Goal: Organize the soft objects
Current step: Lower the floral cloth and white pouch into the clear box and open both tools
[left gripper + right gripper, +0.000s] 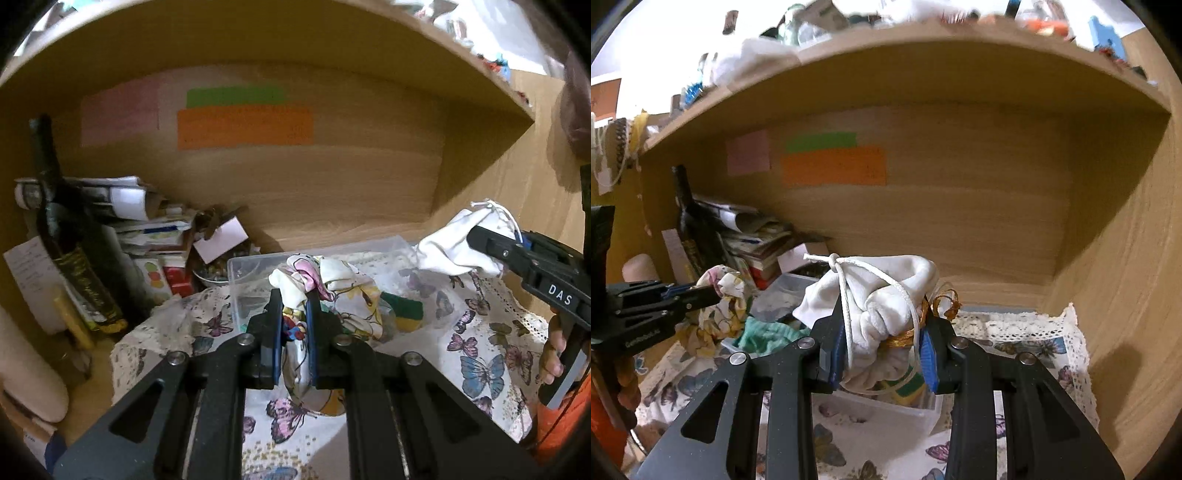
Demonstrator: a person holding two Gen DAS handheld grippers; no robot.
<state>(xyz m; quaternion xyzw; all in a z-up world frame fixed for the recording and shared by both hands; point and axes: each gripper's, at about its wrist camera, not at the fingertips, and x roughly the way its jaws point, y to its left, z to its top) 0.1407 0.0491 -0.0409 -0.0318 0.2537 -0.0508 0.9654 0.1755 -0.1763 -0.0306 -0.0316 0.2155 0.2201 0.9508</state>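
My left gripper (294,301) is shut on a floral cloth (332,280) and holds it over a clear plastic bin (243,266) on the butterfly tablecloth (480,354). It shows in the right wrist view (713,293) with the floral cloth (720,314) at the left. My right gripper (882,321) is shut on a white drawstring pouch (886,295) with a gold ribbon, above the bin (886,410). In the left wrist view the right gripper (476,236) holds the pouch (450,247) at the right. A green and yellow sponge (404,312) and a teal cloth (764,334) lie in the bin.
A dark wine bottle (66,236) leans at the left beside stacked papers and boxes (147,236). Coloured sticky notes (243,127) hang on the wooden back wall. The shelf's right side wall (1126,258) stands close to the bin. A cluttered shelf runs overhead.
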